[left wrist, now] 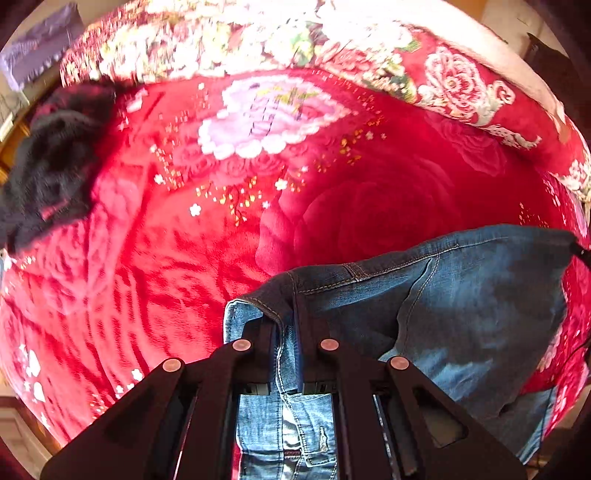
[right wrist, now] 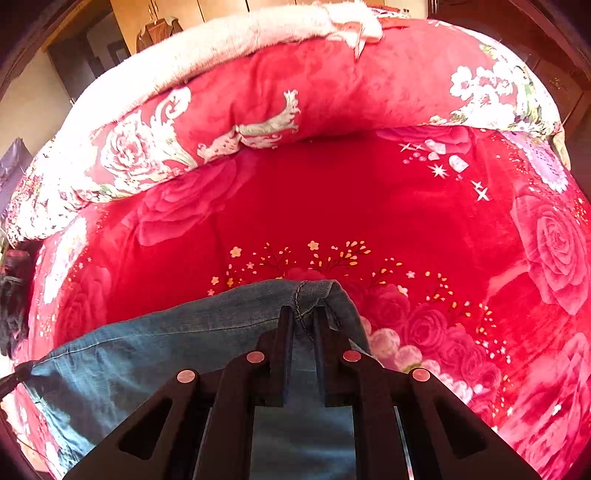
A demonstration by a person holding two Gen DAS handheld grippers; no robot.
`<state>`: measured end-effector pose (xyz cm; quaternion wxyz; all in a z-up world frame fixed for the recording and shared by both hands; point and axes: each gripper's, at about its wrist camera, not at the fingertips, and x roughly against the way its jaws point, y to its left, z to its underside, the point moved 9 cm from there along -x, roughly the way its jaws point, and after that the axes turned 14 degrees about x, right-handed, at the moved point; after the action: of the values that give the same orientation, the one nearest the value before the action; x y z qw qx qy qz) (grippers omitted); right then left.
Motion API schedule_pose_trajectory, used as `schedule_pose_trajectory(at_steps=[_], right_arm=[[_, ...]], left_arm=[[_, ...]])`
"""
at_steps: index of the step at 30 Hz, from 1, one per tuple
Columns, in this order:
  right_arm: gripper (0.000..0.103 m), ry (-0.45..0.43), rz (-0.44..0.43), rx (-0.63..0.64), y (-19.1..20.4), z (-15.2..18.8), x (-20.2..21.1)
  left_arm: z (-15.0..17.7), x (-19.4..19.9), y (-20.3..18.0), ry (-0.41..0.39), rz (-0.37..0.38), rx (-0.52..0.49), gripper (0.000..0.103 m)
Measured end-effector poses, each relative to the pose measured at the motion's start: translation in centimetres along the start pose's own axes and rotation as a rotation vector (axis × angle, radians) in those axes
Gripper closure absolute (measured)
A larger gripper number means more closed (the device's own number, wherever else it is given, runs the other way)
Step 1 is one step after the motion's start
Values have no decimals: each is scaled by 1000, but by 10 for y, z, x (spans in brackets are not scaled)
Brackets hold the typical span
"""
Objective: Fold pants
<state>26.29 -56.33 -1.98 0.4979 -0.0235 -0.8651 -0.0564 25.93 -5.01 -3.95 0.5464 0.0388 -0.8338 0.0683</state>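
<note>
The blue denim pants (left wrist: 461,295) lie over a red floral blanket (left wrist: 166,251), held up at two points along one edge so that the cloth spans between the two tools. In the left wrist view the pants fill the sector from 6 o'clock round to 3 o'clock; a stitched hem and a paler inner face of the denim show at the near corner, and a seam with orange thread runs across the upper edge. The left gripper (left wrist: 285,325) is clamped on this hem: its two black fingers stand close together with the folded denim pinched between them. In the right wrist view the pants (right wrist: 166,332) extend from 6 o'clock toward 9 o'clock, and a seamed corner rises at the centre. The right gripper (right wrist: 303,321) is likewise closed upon the cloth, its fingers narrow-set with the seam caught between them. The blanket bears printed roses, small blossoms and gold sprigs, and a pale pink medallion (left wrist: 266,118) lies toward 12 o'clock in the left view. A rolled quilt (right wrist: 277,96) of red plush with white scrollwork and a cream underside borders the blanket from 10 to 2 o'clock in the right view. A dark, fuzzy garment (left wrist: 51,166) rests on the blanket at 9 o'clock in the left view, well apart from the pants. Wooden cabinets (right wrist: 162,14) stand beyond the quilt at 11 o'clock.
</note>
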Motion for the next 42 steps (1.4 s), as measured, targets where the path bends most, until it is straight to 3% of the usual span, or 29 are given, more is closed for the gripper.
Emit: schedule_pose_trajectory(at_steps=[6, 11, 16, 20, 23, 26, 29, 30, 31, 33, 38, 42], right_arm=[[93, -141, -48, -59, -7, 33, 105], [93, -208, -82, -73, -14, 109, 179], [93, -164, -102, -120, -22, 221, 203], [92, 17, -64, -162, -25, 323, 171], [88, 72, -30, -191, -27, 363, 162], [88, 13, -56, -264, -32, 365, 182], [67, -62, -98, -339, -36, 355, 204], [54, -77, -124, -369, -36, 353, 206], [51, -86, -145, -395, -35, 350, 205], [51, -82, -193, -444, -31, 346, 195], [51, -11, -259, -547, -21, 346, 156], [51, -21, -299, -594, -15, 343, 143]], left_arm=[[27, 70, 1, -141, 49, -13, 98], [73, 101, 25, -144, 130, 52, 98], [147, 88, 51, -24, 165, 110, 98], [203, 43, 68, 183, 156, 167, 98], [218, 43, 73, 240, 208, 216, 96], [217, 66, 79, 217, 261, 251, 90], [216, 89, 84, 203, 326, 320, 86], [216, 93, 83, 211, 367, 351, 75], [217, 96, 81, 220, 397, 384, 59], [219, 95, 71, 229, 449, 414, 45], [230, 62, 45, 330, 436, 441, 45], [231, 41, 38, 382, 443, 506, 45]])
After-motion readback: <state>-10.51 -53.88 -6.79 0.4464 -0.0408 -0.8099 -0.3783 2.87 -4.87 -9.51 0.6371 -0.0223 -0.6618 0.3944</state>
